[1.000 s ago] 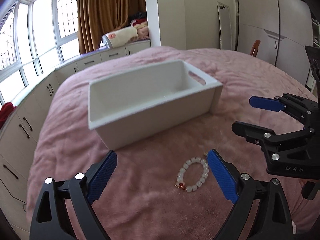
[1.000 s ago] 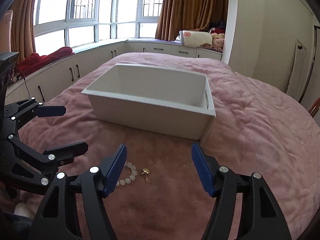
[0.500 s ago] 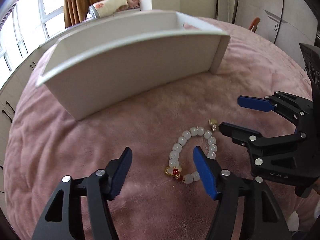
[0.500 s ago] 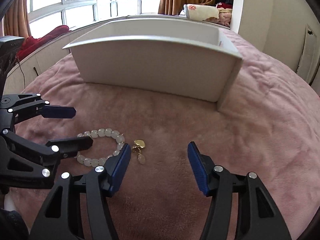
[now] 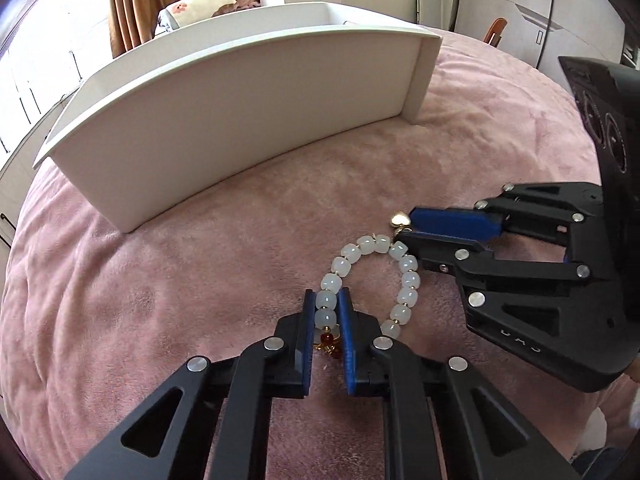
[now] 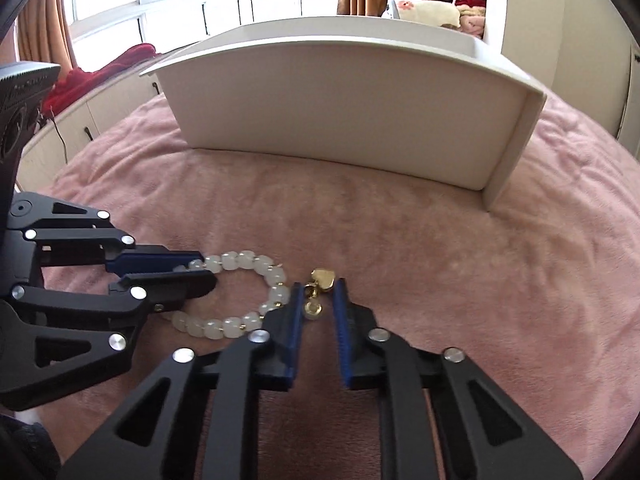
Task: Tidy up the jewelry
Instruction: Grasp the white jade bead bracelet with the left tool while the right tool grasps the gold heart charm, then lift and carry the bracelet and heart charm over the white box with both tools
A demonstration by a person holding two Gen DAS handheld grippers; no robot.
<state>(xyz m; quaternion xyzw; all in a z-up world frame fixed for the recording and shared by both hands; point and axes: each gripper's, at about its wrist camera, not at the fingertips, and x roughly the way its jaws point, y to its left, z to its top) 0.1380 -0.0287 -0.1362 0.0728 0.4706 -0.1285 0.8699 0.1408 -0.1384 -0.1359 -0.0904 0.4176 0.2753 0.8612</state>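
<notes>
A white bead bracelet with red and gold charms lies on the pink blanket. My left gripper is shut on its beads at the near left side; it also shows in the right wrist view. A small gold heart earring lies beside the bracelet. My right gripper has narrowed around the earring, with a small gap still showing either side of it. In the left wrist view the right gripper sits by the gold heart. A white open box stands just behind.
The white box stands upright on the blanket straight ahead. White cabinets and windows run along the left, with red cloth on the ledge. Wardrobe doors stand at the far right.
Both grippers have dropped down and moved forward onto the jewelry. The left one has closed on the bracelet beads; the right one has narrowed around the gold heart earring.
</notes>
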